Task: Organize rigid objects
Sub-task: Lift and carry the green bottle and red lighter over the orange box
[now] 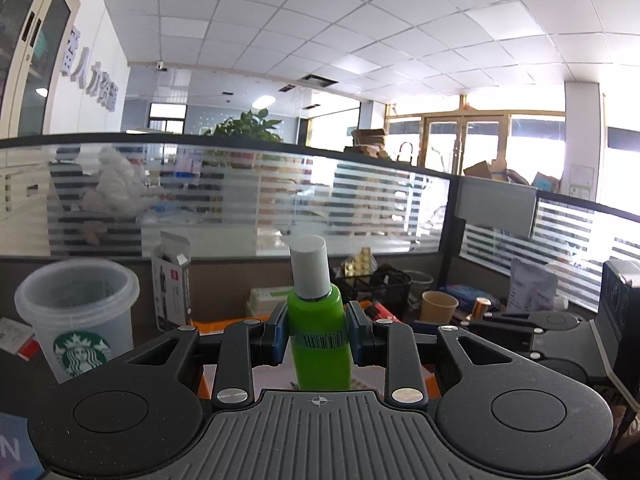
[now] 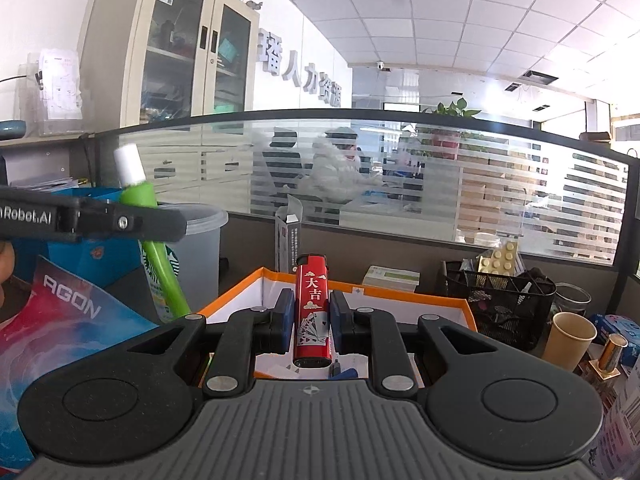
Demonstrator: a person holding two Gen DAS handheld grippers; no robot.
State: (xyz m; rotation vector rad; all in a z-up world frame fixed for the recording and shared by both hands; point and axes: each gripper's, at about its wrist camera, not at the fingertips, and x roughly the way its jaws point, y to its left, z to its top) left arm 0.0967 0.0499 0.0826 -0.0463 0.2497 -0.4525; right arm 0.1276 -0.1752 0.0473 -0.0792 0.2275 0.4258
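Observation:
My left gripper [image 1: 318, 334] is shut on a green bottle [image 1: 319, 344] with a white cap, held upright between the blue pads. In the right wrist view that same green bottle [image 2: 160, 276] shows at the left, clamped by the left gripper's black body [image 2: 100, 220]. My right gripper [image 2: 310, 322] is shut on a red lighter [image 2: 312, 316] with white characters and playing cards printed on it, standing upright. Both are held above an orange-rimmed white box [image 2: 360, 292]. The orange-rimmed box [image 1: 224, 326] is mostly hidden behind the left gripper.
A translucent Starbucks cup [image 1: 78, 316] stands at the left. A black mesh organiser [image 2: 496, 304], a paper cup [image 2: 568, 340], a small open carton [image 2: 289, 240] and a blue box [image 2: 86, 236] surround the box. A striped glass partition [image 2: 400, 184] closes off the desk's far side.

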